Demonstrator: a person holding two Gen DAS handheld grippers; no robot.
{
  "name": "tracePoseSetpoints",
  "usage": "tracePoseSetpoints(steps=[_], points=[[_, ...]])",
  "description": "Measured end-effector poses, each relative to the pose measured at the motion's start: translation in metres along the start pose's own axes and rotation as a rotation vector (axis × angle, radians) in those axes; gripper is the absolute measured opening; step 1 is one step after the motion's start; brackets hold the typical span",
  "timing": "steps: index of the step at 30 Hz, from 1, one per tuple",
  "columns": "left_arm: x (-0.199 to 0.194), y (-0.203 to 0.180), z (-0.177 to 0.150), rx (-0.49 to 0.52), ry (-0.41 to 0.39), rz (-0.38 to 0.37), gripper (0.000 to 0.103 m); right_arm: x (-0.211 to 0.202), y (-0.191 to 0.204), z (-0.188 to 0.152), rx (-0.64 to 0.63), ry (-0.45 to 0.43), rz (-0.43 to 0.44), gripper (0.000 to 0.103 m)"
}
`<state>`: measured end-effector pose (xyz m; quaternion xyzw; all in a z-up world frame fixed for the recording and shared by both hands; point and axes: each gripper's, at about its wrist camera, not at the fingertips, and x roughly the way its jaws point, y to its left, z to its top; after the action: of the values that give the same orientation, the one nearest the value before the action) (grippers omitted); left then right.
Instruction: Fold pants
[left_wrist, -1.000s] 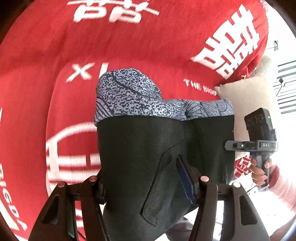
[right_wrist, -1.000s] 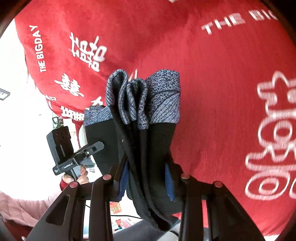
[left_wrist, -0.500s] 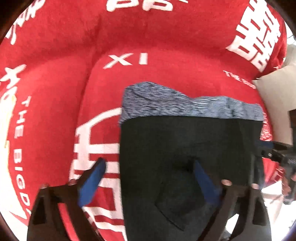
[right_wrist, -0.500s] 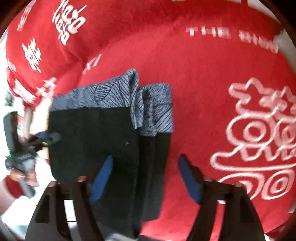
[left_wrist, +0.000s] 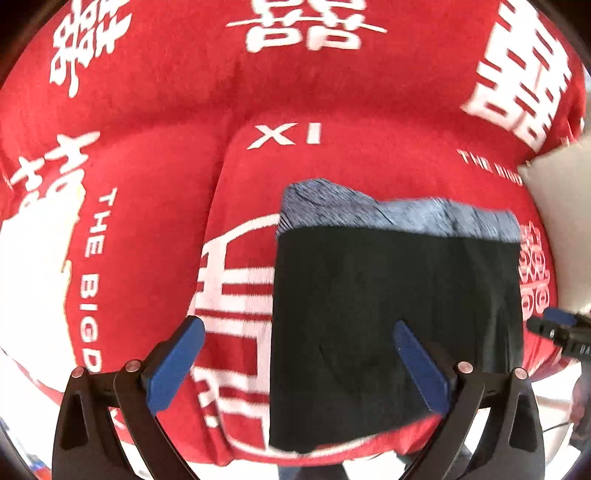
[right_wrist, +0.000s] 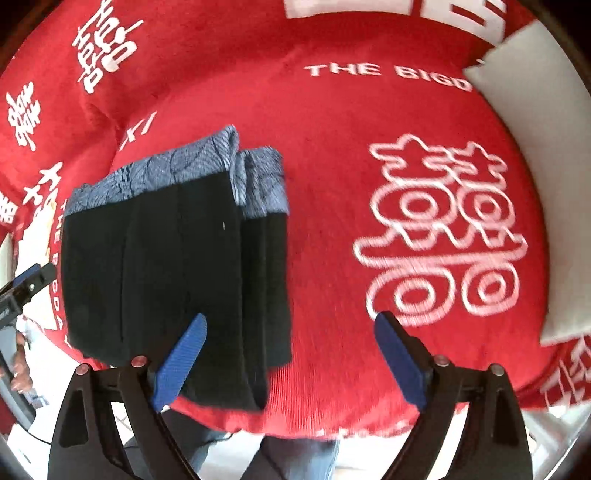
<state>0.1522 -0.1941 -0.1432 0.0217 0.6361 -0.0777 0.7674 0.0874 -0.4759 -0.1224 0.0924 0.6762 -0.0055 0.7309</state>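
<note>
The black pants (left_wrist: 395, 314) with a blue-grey patterned band (left_wrist: 399, 214) lie folded in a flat stack on the red sofa seat (left_wrist: 369, 158). My left gripper (left_wrist: 299, 332) hovers above the stack's left edge, jaws wide, nothing pressed between the blue pads (left_wrist: 173, 362). In the right wrist view the folded pants (right_wrist: 177, 266) lie at the left, patterned band (right_wrist: 177, 173) at the far end. My right gripper (right_wrist: 288, 332) hangs over the stack's right edge, its jaws still opening and its pads clear of the cloth. Each gripper's tip shows at the edge of the other view.
The sofa cover is red with white characters and lettering (right_wrist: 439, 229). A cream cushion (right_wrist: 535, 147) lies at the right end of the seat. The seat's front edge (right_wrist: 332, 421) drops to the floor, where a person's legs (right_wrist: 288, 461) show.
Both grippers let go of the pants and opened wide. The stack dropped flat onto the seat, and both hands lifted and tilted down over it.
</note>
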Motion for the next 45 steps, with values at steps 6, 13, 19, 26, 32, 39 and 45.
tracePoseSetpoints(steps=[6,13,19,26,32,39,45], points=[[-0.02,-0.021,-0.025,0.052,0.052,0.018,0.103,-0.026,0.016,-0.031,0.056,0.011,-0.029,0.097],[-0.05,-0.033,-0.034,0.089,0.063,0.028,0.103,-0.06,0.066,-0.043,0.05,-0.021,-0.045,0.103],[-0.072,-0.034,-0.029,0.101,0.014,0.088,0.103,-0.079,0.09,-0.044,0.043,-0.05,-0.125,0.103],[-0.083,-0.031,-0.026,0.086,0.003,0.094,0.103,-0.087,0.101,-0.051,0.051,-0.046,-0.152,0.103],[-0.089,-0.034,-0.03,0.079,0.012,0.088,0.103,-0.094,0.106,-0.056,0.041,-0.056,-0.174,0.103],[-0.098,-0.045,-0.041,0.068,-0.001,0.114,0.103,-0.097,0.102,-0.06,0.029,-0.069,-0.16,0.103],[-0.112,-0.055,-0.053,0.048,-0.009,0.145,0.103,-0.11,0.101,-0.067,-0.007,-0.088,-0.14,0.103]])
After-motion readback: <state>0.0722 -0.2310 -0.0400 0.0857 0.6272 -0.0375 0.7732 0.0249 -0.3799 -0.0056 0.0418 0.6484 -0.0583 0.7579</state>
